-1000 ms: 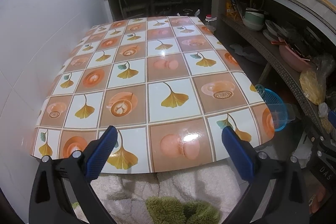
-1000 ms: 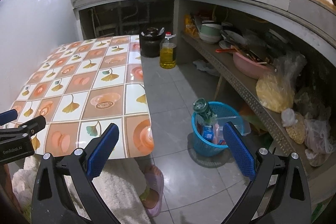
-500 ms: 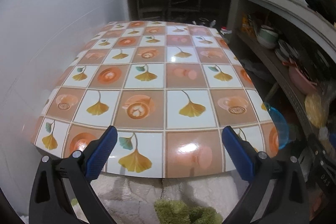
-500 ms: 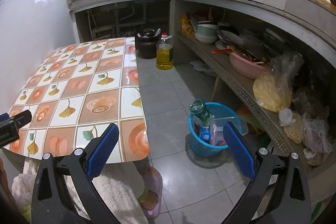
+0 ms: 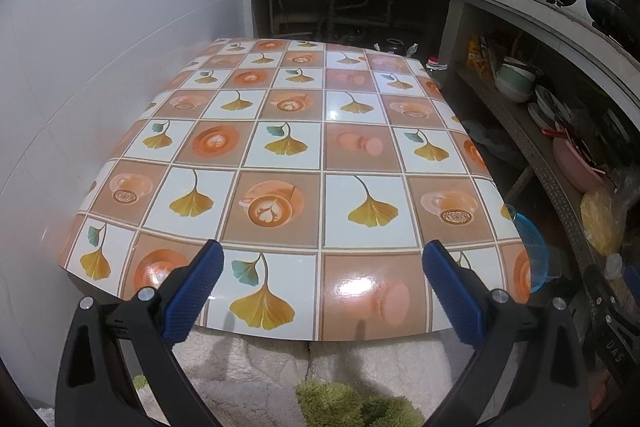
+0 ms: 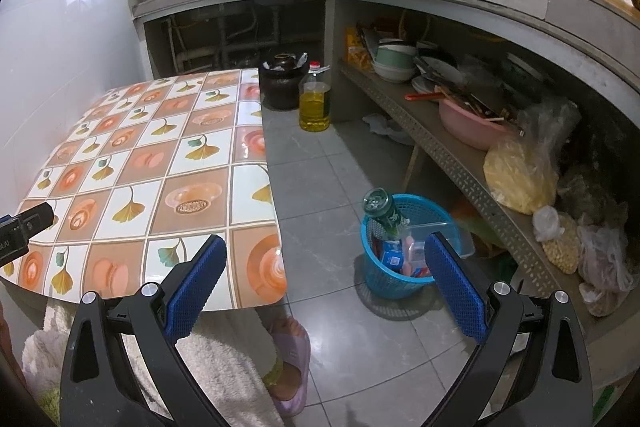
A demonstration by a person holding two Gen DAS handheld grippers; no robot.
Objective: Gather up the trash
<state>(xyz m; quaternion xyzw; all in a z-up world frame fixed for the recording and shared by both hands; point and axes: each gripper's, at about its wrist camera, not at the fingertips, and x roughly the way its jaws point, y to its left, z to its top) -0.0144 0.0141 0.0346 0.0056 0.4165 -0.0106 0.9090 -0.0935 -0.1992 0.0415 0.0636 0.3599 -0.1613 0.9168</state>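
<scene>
A blue mesh basket (image 6: 416, 205) stands on the floor right of the table, holding a green bottle (image 6: 382, 211), a clear plastic box and small wrappers. In the left wrist view only its rim (image 5: 532, 247) peeks past the table edge. My left gripper (image 5: 322, 291) hovers open over the near edge of the tiled-pattern table (image 5: 312, 155), nothing between its blue pads. My right gripper (image 6: 324, 281) is open above the floor, just left of and nearer than the basket, holding nothing. The tabletop (image 6: 160, 163) shows no loose items.
A person's fleecy clothing (image 5: 320, 371) and a slippered foot (image 6: 290, 359) sit at the table's near edge. An oil bottle (image 6: 315, 99) and dark pot (image 6: 282, 79) stand on the floor. A low shelf (image 6: 452, 155) with bowls and bags runs along the right.
Both cameras have risen and pulled back a little; the table and basket look farther away. Both grippers stay open and hold nothing.
</scene>
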